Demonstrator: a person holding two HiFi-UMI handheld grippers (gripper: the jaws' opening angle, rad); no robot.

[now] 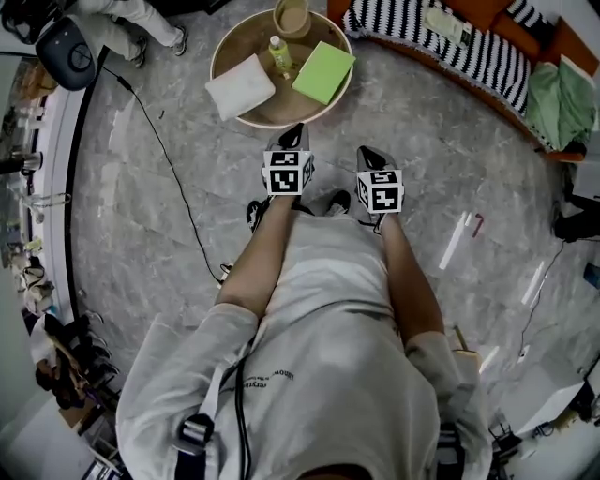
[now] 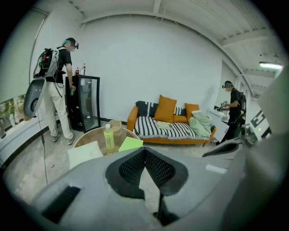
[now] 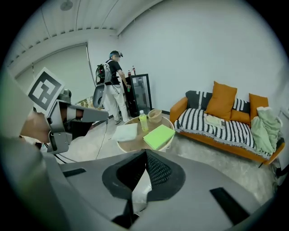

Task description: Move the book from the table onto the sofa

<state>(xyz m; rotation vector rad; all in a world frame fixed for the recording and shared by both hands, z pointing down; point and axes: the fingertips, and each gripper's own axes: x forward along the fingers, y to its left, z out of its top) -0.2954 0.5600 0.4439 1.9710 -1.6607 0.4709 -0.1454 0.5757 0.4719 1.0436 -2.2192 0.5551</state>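
The green book [image 1: 323,71] lies flat on the right side of the round wooden table [image 1: 228,47], some way ahead of both grippers. The orange sofa [image 1: 469,52] with its striped cover stands beyond the table to the right. My left gripper [image 1: 294,133] and right gripper [image 1: 366,154] are held side by side above the floor, short of the table, both shut and empty. In the left gripper view, the shut left gripper [image 2: 145,151] points at the book [image 2: 131,144]. The right gripper [image 3: 146,153] sits just below the book [image 3: 159,136]; the sofa [image 3: 216,126] is right.
On the table are also a white cushion [image 1: 240,86], a yellow-green bottle [image 1: 280,54] and a small basket [image 1: 292,16]. A person [image 2: 58,90] stands by a black glass-door cabinet [image 2: 86,106] at the left. A cable [image 1: 169,159] runs across the floor. Green cloth [image 1: 558,98] lies on the sofa's end.
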